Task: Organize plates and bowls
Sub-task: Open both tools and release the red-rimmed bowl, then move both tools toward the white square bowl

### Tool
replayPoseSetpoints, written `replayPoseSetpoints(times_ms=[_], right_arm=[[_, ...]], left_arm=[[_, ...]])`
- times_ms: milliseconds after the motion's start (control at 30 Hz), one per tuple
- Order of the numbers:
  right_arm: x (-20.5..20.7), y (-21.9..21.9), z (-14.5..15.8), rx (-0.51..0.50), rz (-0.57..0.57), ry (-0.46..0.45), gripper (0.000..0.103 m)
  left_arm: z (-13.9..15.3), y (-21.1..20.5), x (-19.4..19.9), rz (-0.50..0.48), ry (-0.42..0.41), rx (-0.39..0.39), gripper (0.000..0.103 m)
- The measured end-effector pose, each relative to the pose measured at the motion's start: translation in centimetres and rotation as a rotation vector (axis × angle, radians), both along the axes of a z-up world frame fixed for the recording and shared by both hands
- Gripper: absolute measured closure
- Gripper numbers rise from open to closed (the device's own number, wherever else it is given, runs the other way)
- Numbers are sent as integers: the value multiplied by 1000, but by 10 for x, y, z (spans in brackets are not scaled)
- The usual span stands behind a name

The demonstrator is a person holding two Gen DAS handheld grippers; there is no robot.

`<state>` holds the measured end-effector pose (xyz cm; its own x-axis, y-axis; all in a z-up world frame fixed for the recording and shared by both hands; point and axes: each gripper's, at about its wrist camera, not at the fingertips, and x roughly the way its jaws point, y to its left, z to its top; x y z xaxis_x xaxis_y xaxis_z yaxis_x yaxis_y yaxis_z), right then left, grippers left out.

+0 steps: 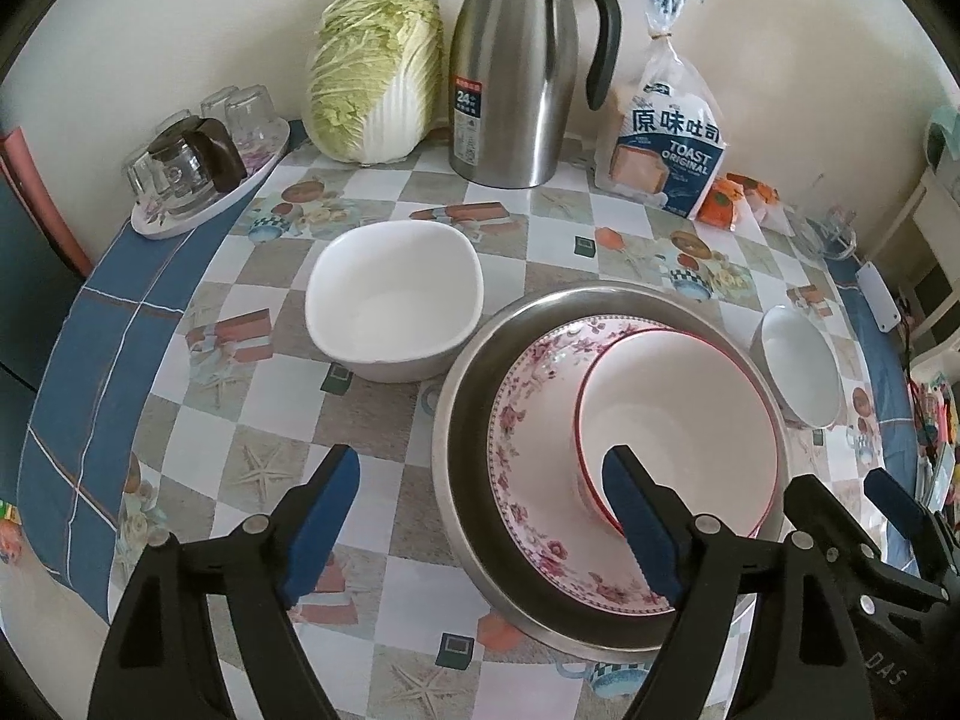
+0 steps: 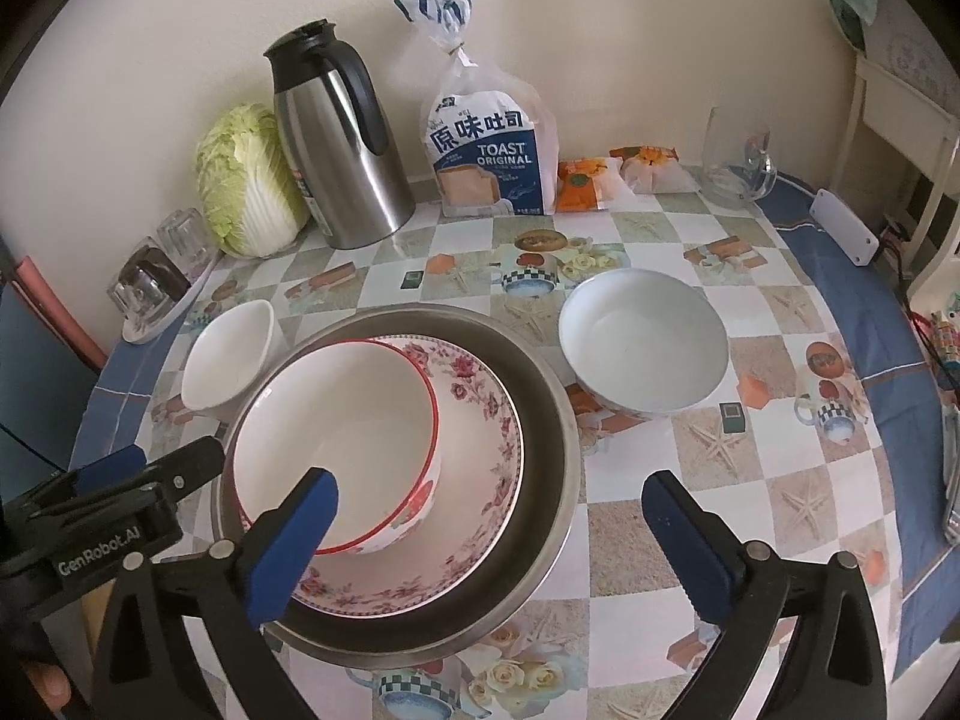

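A steel basin (image 1: 468,420) (image 2: 540,480) holds a pink floral plate (image 1: 528,450) (image 2: 480,420), and a red-rimmed white bowl (image 1: 678,414) (image 2: 336,420) sits on the plate. A squarish white bowl (image 1: 393,306) (image 2: 228,354) stands left of the basin. A round white bowl (image 1: 801,369) (image 2: 645,342) stands to its right. My left gripper (image 1: 480,516) is open and empty at the basin's near left rim. My right gripper (image 2: 489,540) is open and empty over the basin's near right edge. Each gripper shows in the other's view.
At the back against the wall stand a cabbage (image 1: 375,72), a steel thermos jug (image 1: 516,72), a toast bag (image 1: 666,138), snack packets (image 2: 585,183) and a glass jar (image 2: 735,162). A tray of upturned glasses (image 1: 198,168) sits back left. A white box (image 2: 843,228) lies at the right edge.
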<state>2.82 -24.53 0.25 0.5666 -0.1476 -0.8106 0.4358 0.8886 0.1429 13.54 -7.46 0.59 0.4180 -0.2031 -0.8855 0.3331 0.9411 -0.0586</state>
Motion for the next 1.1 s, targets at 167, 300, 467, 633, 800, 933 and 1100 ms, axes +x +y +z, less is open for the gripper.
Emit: replayPoseSetpoints(times_ms=[167,300,467,633,800,933,1100], right_arm=[[1,4,4,-13,0,-18,0],[4,7,7,-15,-6,-33,0],[10,15,7,-31,-9,-36,0],[17,23,7,-28,4,-46,0],[24,34,10,-42,16,-58,0],[33,44,10,-68,34,-50,0],[46,60,10,-90,60,-49,0]], left_arm=[[2,8,7,26,-10,-30,6],[3,19,16,65,-12,-61,6],[5,37,29,120,-17,-81,6],[9,61,46,184,-23,-129,6],[16,82,62,236,-57,-136,6],[14,97,71,264,-60,-147,6],[7,108,80,275,-39,-174,6]])
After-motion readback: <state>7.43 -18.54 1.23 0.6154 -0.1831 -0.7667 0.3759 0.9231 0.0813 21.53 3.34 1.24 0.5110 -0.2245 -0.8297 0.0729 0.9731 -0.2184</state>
